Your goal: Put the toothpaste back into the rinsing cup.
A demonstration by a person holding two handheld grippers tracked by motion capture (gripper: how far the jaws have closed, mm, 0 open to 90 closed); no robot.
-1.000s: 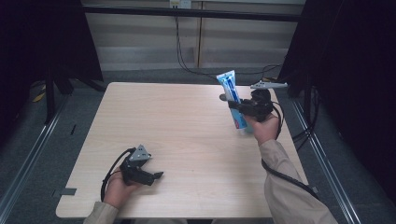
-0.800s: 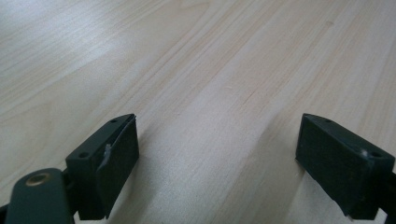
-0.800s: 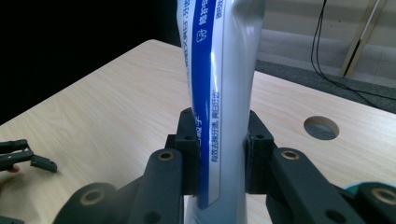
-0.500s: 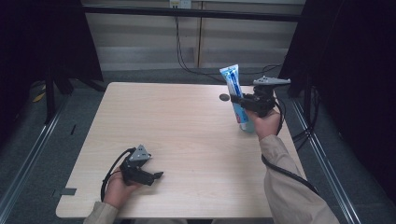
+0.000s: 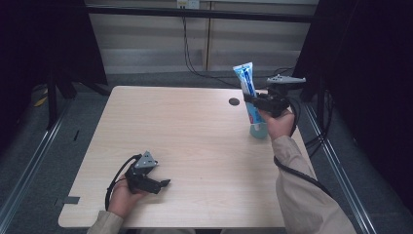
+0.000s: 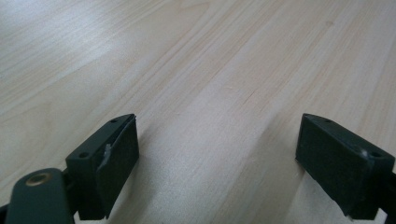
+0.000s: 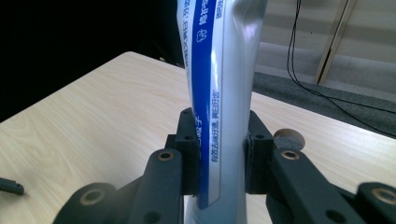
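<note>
Right gripper (image 5: 254, 101) clamps upright toothpaste tube (image 5: 247, 90) near table (image 5: 195, 141) right edge; left gripper (image 5: 163, 184) gapes wide, holding nothing, near front-left corner.

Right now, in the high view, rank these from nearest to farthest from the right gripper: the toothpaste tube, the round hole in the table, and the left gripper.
1. Toothpaste tube: clamped upright in the right gripper.
2. Round hole: just left of it.
3. Left gripper: near the front left edge.

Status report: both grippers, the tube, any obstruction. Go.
Right gripper shut on toothpaste tube, upright, cap down at the table's right edge. Left gripper open, jaws over bare wood. Nothing near the tube but a dark round hole.
</note>
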